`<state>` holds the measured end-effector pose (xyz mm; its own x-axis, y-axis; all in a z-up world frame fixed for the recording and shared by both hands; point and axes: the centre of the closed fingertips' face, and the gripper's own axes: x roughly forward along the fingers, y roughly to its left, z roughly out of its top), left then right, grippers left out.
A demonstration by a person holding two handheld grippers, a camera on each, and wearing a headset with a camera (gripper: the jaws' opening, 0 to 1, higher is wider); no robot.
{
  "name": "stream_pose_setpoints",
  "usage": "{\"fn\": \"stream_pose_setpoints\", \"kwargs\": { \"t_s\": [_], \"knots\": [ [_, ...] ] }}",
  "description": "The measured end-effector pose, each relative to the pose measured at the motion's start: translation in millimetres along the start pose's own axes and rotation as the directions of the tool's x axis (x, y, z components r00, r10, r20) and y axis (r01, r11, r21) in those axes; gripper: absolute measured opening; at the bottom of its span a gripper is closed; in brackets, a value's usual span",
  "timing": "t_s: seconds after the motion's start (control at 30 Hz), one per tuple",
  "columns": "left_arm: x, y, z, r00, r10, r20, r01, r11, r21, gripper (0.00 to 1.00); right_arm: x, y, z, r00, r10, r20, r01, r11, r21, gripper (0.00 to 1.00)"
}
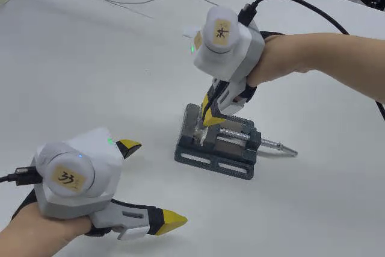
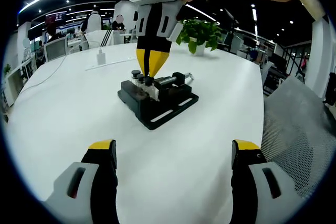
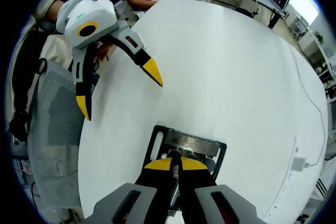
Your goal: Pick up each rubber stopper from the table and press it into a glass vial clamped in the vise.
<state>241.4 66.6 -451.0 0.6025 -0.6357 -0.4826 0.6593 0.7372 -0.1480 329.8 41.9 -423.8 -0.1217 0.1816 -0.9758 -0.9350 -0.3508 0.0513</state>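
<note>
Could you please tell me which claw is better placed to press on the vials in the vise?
The right claw: its shut tips sit directly over the vials in the vise. The left claw hangs open, off to the side.

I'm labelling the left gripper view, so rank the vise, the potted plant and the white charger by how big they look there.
1. vise
2. potted plant, though it sits farther back, so its true size is unsure
3. white charger, by far the smallest
</note>
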Motion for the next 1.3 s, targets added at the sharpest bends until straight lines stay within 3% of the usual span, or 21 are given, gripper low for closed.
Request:
{"fn": "stream_pose_setpoints", "kwargs": {
  "t_s": [0.47, 0.67, 0.83, 0.93, 0.97, 1.03, 1.2, 1.3],
  "knots": [
    [4.0, -2.5, -0.8, 0.9999, -0.014, -0.006, 0.014, 1.0, 0.0, 0.89, 2.0, 7.2, 1.8, 0.9997, 0.0, -0.026, 0.0, 1.0, 0.014, 0.0],
    [5.1, -1.9, -1.4, 0.9998, -0.016, -0.008, 0.016, 1.0, -0.008, 0.89, 3.2, 0.1, -3.8, 0.9945, -0.04, -0.097, 0.033, 0.997, -0.074, 0.0],
    [8.3, -0.2, -2.6, 0.9998, -0.019, -0.011, 0.019, 1.0, -0.016, 0.89, 4.0, -5.0, -5.4, 0.9979, -0.017, -0.063, 0.018, 1.0, 0.006, 0.0],
    [9.3, 0.3, -2.2, 0.9998, -0.018, -0.007, 0.018, 0.999, -0.029, 0.89, 3.9, -6.7, -7.8, 0.9989, -0.013, -0.046, 0.013, 1.0, 0.0, 0.0],
    [9.7, 0.9, -2.5, 0.9998, -0.019, -0.007, 0.018, 0.999, -0.029, 0.89, 4.2, -6.7, -7.4, 0.9998, 0.001, -0.022, 0.0, 0.999, 0.053, 0.0],
    [10.6, 1.6, -3.2, 0.9998, -0.018, -0.009, 0.018, 0.999, -0.034, 0.89, 4.3, -8.3, -8.2, 0.9999, 0.007, -0.015, -0.006, 0.998, 0.065, 0.0],
    [13.2, 4.7, -3.5, 0.9998, -0.016, -0.009, 0.015, 0.999, -0.047, 0.89, 6.8, -10.7, -6.3, 0.9994, 0.006, -0.034, -0.003, 0.994, 0.108, 0.0],
    [15.5, 5.1, -3.5, 0.9998, -0.017, -0.012, 0.017, 0.999, -0.049, 0.88, 7.6, -9.9, -5.1, 0.9964, 0.008, -0.085, 0.001, 0.995, 0.103, 0.0]
  ]
}}
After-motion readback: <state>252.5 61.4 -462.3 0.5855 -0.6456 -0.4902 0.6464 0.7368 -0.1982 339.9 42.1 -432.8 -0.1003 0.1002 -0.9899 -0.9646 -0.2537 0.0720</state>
